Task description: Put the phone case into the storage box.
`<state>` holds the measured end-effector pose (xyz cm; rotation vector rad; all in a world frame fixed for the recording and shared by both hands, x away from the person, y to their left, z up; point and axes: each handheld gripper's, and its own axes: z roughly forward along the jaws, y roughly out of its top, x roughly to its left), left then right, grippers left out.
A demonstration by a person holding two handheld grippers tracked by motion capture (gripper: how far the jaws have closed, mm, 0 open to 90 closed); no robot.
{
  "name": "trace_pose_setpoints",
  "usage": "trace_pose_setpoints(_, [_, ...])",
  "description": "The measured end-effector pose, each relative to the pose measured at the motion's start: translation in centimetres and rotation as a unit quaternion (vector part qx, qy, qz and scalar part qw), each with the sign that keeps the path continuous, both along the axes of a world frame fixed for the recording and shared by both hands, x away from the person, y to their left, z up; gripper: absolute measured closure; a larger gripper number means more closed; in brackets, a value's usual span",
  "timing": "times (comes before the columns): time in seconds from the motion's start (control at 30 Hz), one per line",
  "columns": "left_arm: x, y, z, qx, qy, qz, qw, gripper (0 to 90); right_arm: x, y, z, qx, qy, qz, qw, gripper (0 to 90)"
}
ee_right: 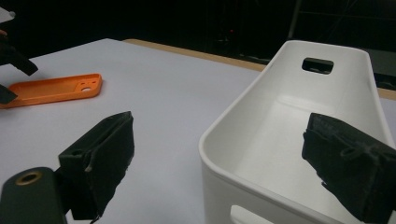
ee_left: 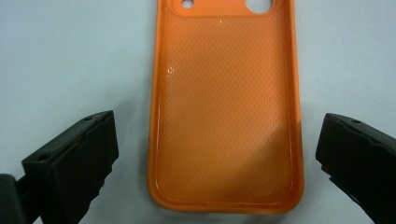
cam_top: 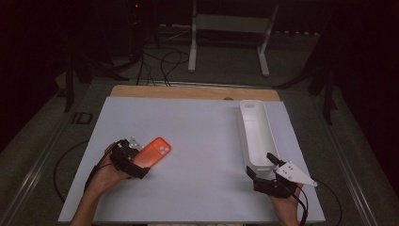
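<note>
An orange phone case [cam_top: 154, 151] lies inside-up on the white board [cam_top: 202, 141], at its left. My left gripper [cam_top: 136, 160] is at the case's near end, open. In the left gripper view its jaws stand on either side of the phone case [ee_left: 224, 107] with gaps, the left gripper [ee_left: 218, 140] low over it. A long white bin [cam_top: 244, 136] stands at the right. My right gripper [cam_top: 261, 165] is open at its near end. The right gripper [ee_right: 226, 151] straddles the near rim of the bin [ee_right: 299, 116], which is empty. The phone case [ee_right: 56, 88] lies far left.
The board rests on a wooden tabletop whose strip [cam_top: 188, 92] shows at the back. Beyond it are a white stand frame [cam_top: 230, 23] and cables [cam_top: 162, 61] on the dark floor. A hand holds each gripper at the board's near edge.
</note>
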<state>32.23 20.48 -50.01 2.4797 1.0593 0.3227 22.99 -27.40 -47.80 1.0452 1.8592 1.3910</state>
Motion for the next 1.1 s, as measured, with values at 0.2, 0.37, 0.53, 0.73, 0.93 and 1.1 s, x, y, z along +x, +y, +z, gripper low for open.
trace_pose_setpoints(0.2, [0.1,-0.1,-0.3,0.001,0.006,-0.001,1.0000,0.1,0.0,0.0,0.0,0.000,-0.001,-0.001,1.0000,9.2])
trace_pose_setpoints(0.37, [0.2,-0.3,-0.6,0.006,0.011,-0.004,0.9999,0.1,0.0,-0.1,0.0,0.000,-0.001,-0.002,1.0000,9.2])
trace_pose_setpoints(0.53, [0.2,-0.3,-0.8,0.011,0.022,-0.008,0.9997,0.1,0.0,0.0,0.0,0.000,-0.001,-0.001,1.0000,9.2])
trace_pose_setpoints(0.73, [0.2,-0.2,-0.9,0.010,0.027,-0.007,0.9996,0.2,0.0,-0.1,0.0,0.001,0.000,-0.003,1.0000,9.2])
trace_pose_setpoints(0.93, [0.3,0.0,-1.1,-0.002,0.038,-0.004,0.9993,2.4,0.0,0.0,0.0,0.000,-0.001,-0.002,1.0000,9.2])
trace_pose_setpoints(1.1, [0.2,0.0,-1.0,-0.004,0.039,-0.005,0.9992,5.3,0.0,0.0,0.0,0.000,0.000,-0.002,1.0000,9.2])
